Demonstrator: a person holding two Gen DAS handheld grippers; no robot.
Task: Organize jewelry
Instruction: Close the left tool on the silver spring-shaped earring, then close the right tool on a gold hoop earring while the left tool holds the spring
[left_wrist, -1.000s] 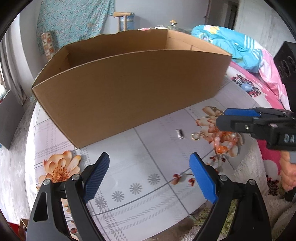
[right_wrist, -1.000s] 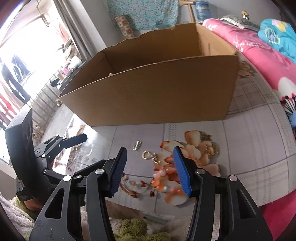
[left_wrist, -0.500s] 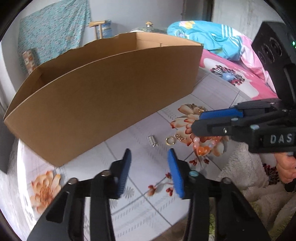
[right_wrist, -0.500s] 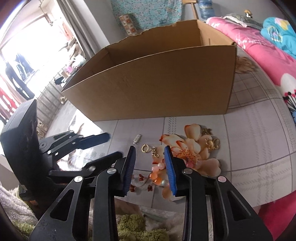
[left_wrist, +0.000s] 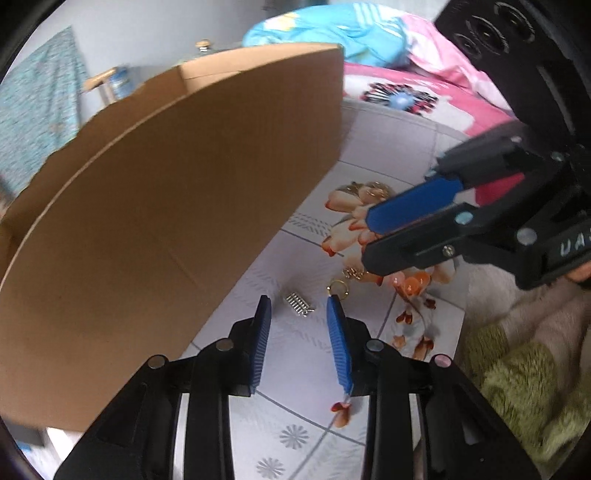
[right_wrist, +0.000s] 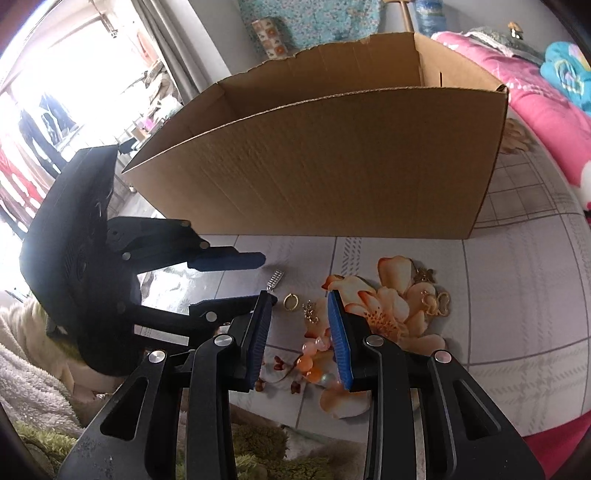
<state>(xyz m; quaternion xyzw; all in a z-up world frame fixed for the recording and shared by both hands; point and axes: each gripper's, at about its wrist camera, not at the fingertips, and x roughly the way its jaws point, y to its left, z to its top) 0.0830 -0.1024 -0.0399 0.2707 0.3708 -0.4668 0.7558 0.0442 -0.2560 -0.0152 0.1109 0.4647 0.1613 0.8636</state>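
Note:
Small jewelry lies on the floral tablecloth in front of a large open cardboard box (left_wrist: 177, 206) (right_wrist: 332, 170). A small silver clip (left_wrist: 299, 305) (right_wrist: 275, 281) sits just past my left gripper (left_wrist: 299, 302), which is open and low over the table. A gold ring (left_wrist: 338, 287) (right_wrist: 291, 302) and a small gold charm (right_wrist: 309, 312) lie beside it. An orange and pink bead bracelet (right_wrist: 314, 360) lies between the pads of my right gripper (right_wrist: 299, 299), which is open around it. Gold earrings (right_wrist: 436, 301) lie further right.
The box wall stands close behind the jewelry. A pink and blue blanket (right_wrist: 535, 96) lies to the right. A fuzzy white and green rug (left_wrist: 517, 369) is at the table's near edge. The right gripper shows in the left wrist view (left_wrist: 406, 229).
My left gripper has moved forward and right, down to the silver clip, with its jaws narrowed from wide open. My right gripper has narrowed and lowered around the bead bracelet.

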